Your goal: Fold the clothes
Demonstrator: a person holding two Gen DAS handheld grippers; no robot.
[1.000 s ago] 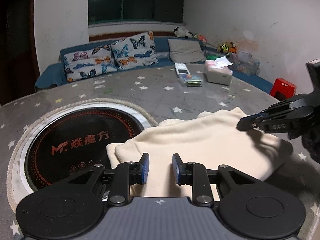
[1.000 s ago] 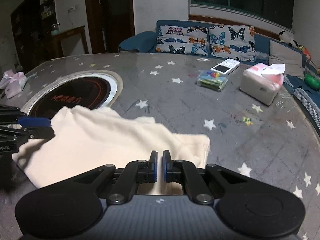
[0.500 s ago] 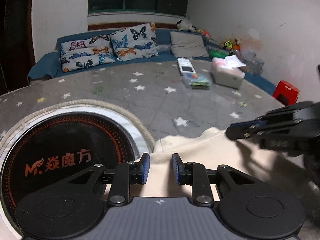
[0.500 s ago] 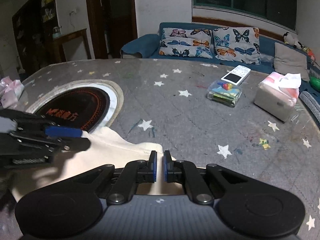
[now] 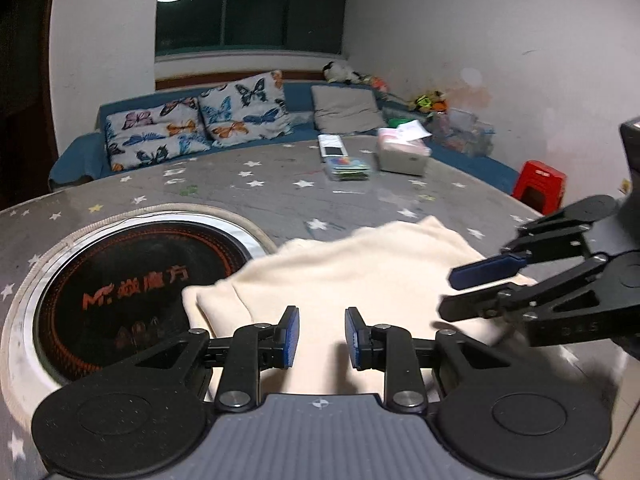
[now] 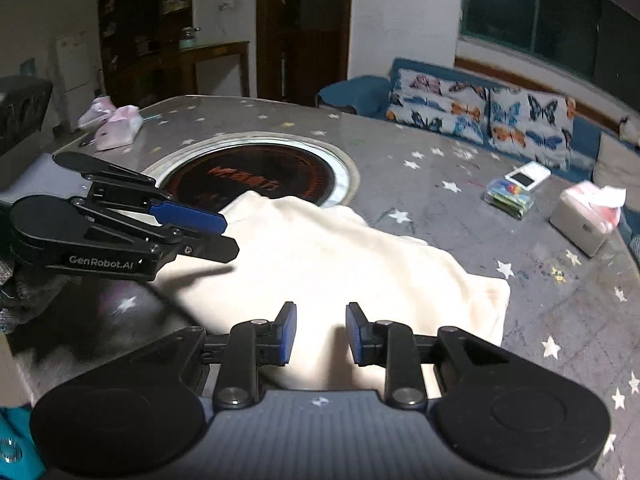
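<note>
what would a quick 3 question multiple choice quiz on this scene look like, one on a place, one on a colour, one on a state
1. Where does the cream garment lie?
A. on the sofa
B. on the starred table, one edge over the round cooktop
C. on the floor

2. What colour are the pads on the fingers?
A. blue
B. red
C. white

3. How is the right gripper?
A. shut on the cloth
B. out of view
C. open, nothing between its fingers

Answers:
1 B, the cloth overlaps the cooktop rim on the table.
2 A, blue pads show in both views.
3 C, a wide gap shows above the cloth.
</note>
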